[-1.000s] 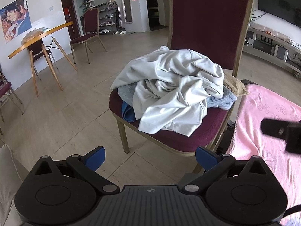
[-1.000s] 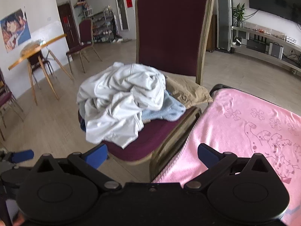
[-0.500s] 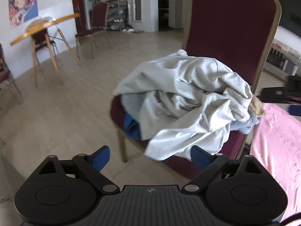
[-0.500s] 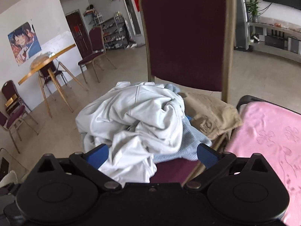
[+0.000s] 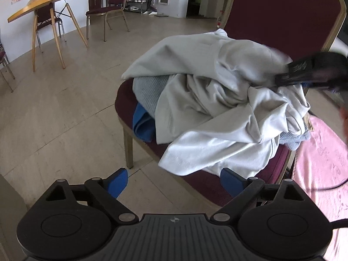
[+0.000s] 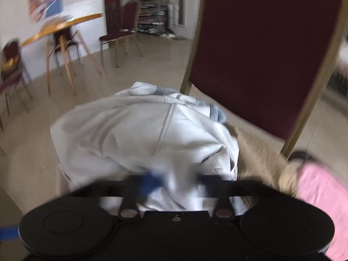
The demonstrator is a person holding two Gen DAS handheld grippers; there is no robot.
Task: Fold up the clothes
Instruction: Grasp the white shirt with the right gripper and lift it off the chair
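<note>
Heaping a maroon chair [image 5: 282, 17], pale clothes [image 5: 217, 100], tiled floor [image 5: 54, 119], pink blanket [image 5: 322, 165] beside

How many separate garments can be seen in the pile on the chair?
4, perhaps more hidden beneath: the pale grey top uppermost, a grey-blue knit beneath it, a blue garment at the lower left, a beige one on the right.

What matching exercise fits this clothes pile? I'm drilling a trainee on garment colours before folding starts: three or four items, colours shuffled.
Things:
1. top garment
2. knit sweater
3. garment low at the pile's left edge
4. cloth beside the chair

Colours:
A. pink
B. pale grey-white
C. bright blue
D. grey-blue

Pairs: 1-B, 2-D, 3-C, 4-A
</note>
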